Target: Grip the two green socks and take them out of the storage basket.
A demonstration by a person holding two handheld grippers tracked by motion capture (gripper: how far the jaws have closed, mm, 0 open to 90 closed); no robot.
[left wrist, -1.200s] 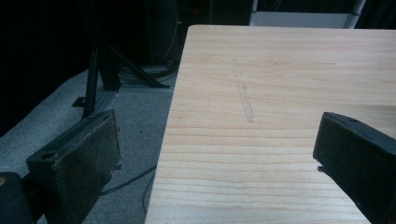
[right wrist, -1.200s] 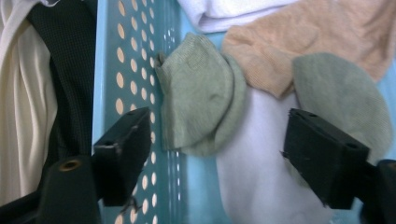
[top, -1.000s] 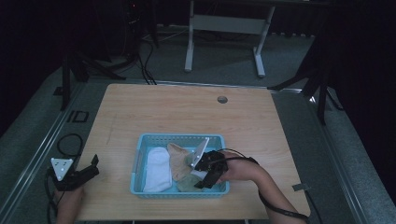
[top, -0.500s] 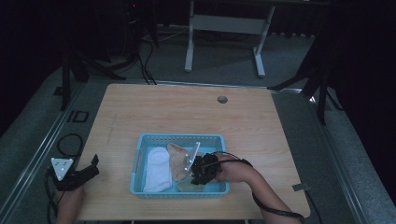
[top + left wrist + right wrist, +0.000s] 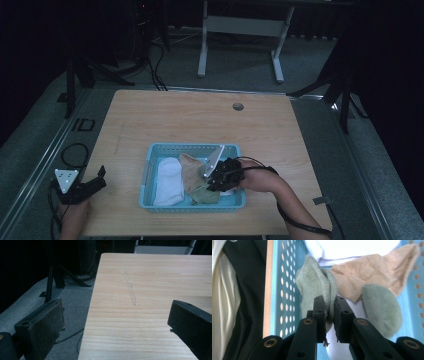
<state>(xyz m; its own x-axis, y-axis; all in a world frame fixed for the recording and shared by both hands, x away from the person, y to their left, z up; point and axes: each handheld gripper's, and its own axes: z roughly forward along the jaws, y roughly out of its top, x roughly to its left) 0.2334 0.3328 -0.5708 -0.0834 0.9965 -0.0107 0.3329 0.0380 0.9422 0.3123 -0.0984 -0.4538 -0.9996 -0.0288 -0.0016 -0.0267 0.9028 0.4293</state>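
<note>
Right gripper [image 5: 329, 302] pinches green sock [image 5: 315, 282] inside blue basket [image 5: 287, 290]. Left gripper [image 5: 117, 322] wide apart, holds nothing, over table edge [image 5: 150, 277].

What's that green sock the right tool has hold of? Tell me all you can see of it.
The green sock is soft, ribbed knit, sage-coloured. It lies bunched in the blue basket by its holed wall, beside a tan sock. The right tool has its jaws shut on a fold of it.
</note>
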